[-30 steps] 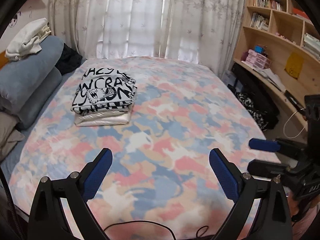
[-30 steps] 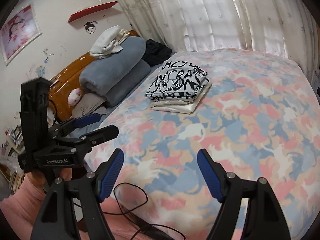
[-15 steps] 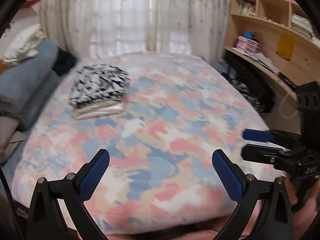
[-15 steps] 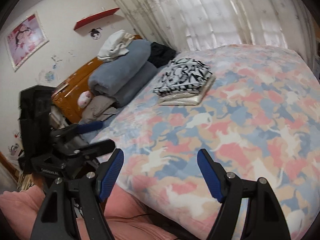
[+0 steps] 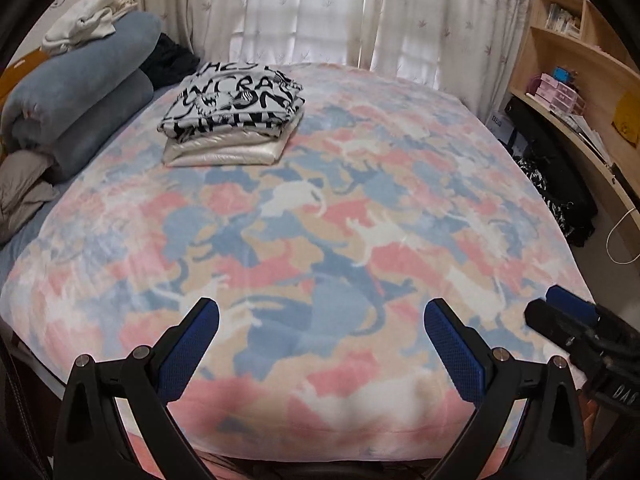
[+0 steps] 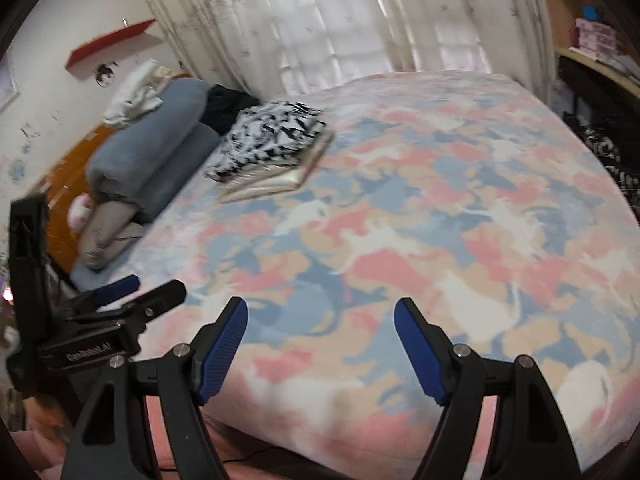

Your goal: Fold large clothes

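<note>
folded clothes lie well beyond empty jaws.

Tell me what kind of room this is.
Most likely a home bedroom. A bed with a pastel patterned blanket fills the view, rolled grey bedding is piled at its head, sheer curtains cover a window behind it, and wooden bookshelves stand alongside.

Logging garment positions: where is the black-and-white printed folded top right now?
In the left wrist view the black-and-white top sits upper left on the bed, atop a folded cream garment, beside the rolled blue blanket.
</note>
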The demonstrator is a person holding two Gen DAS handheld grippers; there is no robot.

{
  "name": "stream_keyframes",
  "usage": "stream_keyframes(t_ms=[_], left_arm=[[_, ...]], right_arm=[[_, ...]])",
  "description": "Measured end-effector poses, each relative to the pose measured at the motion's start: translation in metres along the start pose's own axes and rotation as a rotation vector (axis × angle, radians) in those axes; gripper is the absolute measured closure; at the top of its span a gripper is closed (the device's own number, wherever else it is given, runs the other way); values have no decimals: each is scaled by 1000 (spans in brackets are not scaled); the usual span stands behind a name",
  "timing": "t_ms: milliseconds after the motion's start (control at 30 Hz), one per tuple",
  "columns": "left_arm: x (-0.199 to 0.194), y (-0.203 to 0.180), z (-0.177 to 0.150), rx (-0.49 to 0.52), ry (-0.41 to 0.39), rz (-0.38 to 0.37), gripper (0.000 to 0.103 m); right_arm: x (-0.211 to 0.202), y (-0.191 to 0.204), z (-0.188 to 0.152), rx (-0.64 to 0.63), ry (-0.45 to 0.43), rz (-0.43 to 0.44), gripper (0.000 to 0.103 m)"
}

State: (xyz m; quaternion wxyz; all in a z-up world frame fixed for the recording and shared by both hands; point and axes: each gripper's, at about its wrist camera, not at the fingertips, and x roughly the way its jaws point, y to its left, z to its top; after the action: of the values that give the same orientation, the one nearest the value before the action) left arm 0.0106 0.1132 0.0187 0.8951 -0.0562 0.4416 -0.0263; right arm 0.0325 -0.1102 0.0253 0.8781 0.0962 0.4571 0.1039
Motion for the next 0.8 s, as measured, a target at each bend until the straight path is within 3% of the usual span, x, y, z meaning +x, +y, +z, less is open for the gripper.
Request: stream_keyframes(t_ms=[333, 800], left_arm=[[8, -10, -2, 36, -18, 48, 1], [12, -22, 4, 70, -7, -7, 1]], right_arm=[[13, -3, -10, 5, -3, -22, 27], [4, -1, -5, 25, -46, -14, 27]])
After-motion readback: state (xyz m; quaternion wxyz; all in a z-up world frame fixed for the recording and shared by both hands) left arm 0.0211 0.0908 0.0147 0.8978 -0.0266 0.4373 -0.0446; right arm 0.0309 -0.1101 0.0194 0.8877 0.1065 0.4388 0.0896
